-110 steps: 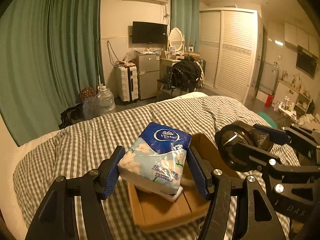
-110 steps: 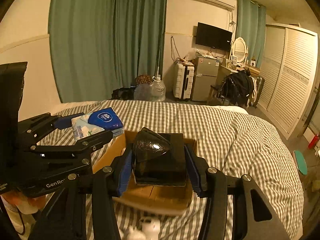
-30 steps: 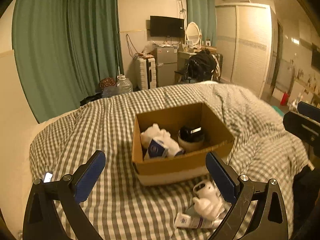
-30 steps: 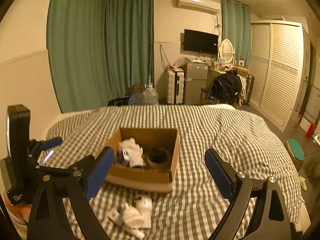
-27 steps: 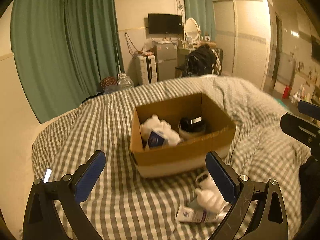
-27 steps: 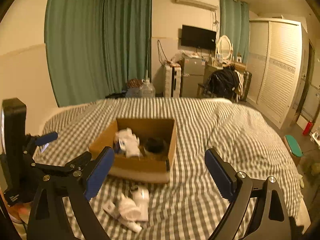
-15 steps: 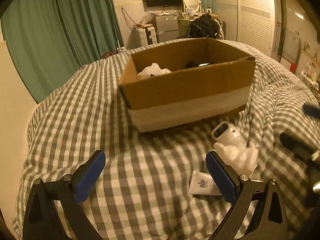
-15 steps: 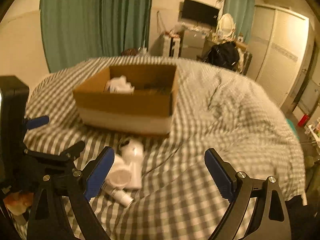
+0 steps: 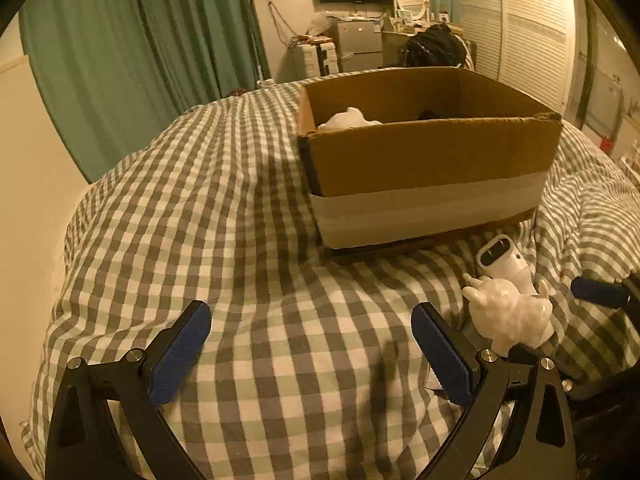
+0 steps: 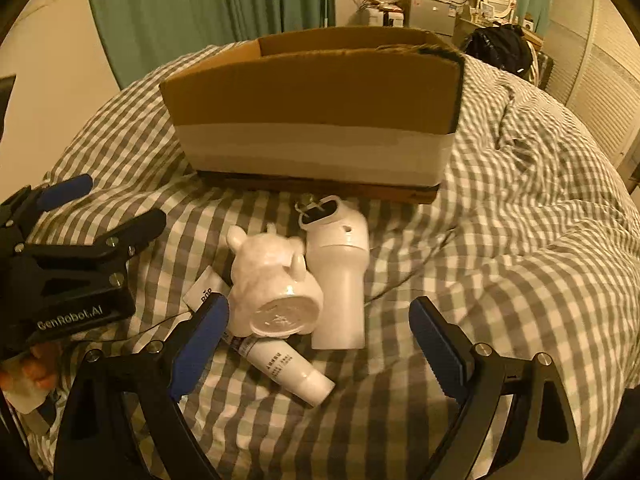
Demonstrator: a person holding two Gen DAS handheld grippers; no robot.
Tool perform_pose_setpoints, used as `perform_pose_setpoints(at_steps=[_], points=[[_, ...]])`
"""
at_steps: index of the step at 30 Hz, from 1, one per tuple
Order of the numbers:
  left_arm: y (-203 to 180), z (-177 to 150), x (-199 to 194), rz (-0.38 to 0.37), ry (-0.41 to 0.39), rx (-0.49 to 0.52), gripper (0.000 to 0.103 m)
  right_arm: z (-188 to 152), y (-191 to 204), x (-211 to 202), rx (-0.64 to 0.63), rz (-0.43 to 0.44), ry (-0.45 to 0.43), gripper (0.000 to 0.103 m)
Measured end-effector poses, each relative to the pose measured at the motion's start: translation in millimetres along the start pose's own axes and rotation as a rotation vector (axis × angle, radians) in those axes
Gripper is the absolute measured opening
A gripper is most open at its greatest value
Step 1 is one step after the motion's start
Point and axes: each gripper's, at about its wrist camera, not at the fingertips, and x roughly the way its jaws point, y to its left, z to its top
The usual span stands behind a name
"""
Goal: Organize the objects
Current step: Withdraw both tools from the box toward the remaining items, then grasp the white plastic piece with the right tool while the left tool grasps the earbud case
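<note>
A cardboard box [image 9: 432, 160] [image 10: 312, 92] stands on the checked bedspread, with a white item [image 9: 348, 118] and a dark item inside. In front of it lie a white animal figurine [image 10: 272, 280] [image 9: 508, 312], a white handheld device [image 10: 340, 276] [image 9: 504, 258] and a white tube [image 10: 288, 368]. My right gripper [image 10: 320, 344] is open, low over the bed, its jaws on either side of the figurine and tube. My left gripper [image 9: 312, 348] is open and empty over bare bedspread, left of these items.
The checked bedspread [image 9: 200, 220] is rumpled to the right of the box [image 10: 520, 160]. Green curtains [image 9: 140, 40], a suitcase, a small fridge, a TV and a wardrobe stand beyond the bed. The left gripper body [image 10: 72, 264] shows in the right wrist view.
Both grippers let go of the tissue pack and the black item, which now lie in the box. Both then drew back and dropped low toward the bed, close to the white items.
</note>
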Motion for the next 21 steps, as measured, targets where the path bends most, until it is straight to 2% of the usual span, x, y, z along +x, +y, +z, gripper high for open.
perform_pose_setpoints(at_steps=[2, 3, 5, 6, 8, 14, 19, 21], points=[[1.9, 1.2, 0.4, 0.001, 0.004, -0.009, 0.103, 1.5, 4.3, 3.5, -0.015, 0.014, 0.008, 0.086], [2.7, 1.5, 0.5, 0.003, 0.006, -0.012, 0.103, 2.4, 5.5, 4.7, -0.017, 0.022, 0.010, 0.078], [4.1, 1.5, -0.1, 0.008, 0.007, -0.018, 0.103, 2.8, 6.8, 8.6, -0.013, 0.043, 0.012, 0.069], [4.3, 1.4, -0.2, 0.009, 0.009, -0.019, 0.103, 3.7, 6.4, 9.7, -0.009, 0.056, 0.014, 0.060], [4.1, 0.4, -0.8, 0.004, 0.013, -0.021, 0.103, 3.7, 6.5, 9.4, -0.004, 0.092, 0.005, 0.051], [-10.6, -5.2, -6.7, -0.032, 0.024, -0.002, 0.103, 0.7, -5.1, -18.8, 0.035, 0.084, -0.083, 0.050], [-43.9, -14.1, -11.8, -0.087, 0.066, 0.034, 0.103, -3.8, -23.1, -45.0, 0.070, -0.014, -0.141, 0.050], [-61.4, -15.8, -14.0, -0.103, 0.081, 0.058, 0.103, -4.1, -31.0, -53.4, 0.091, -0.025, -0.159, 0.050]])
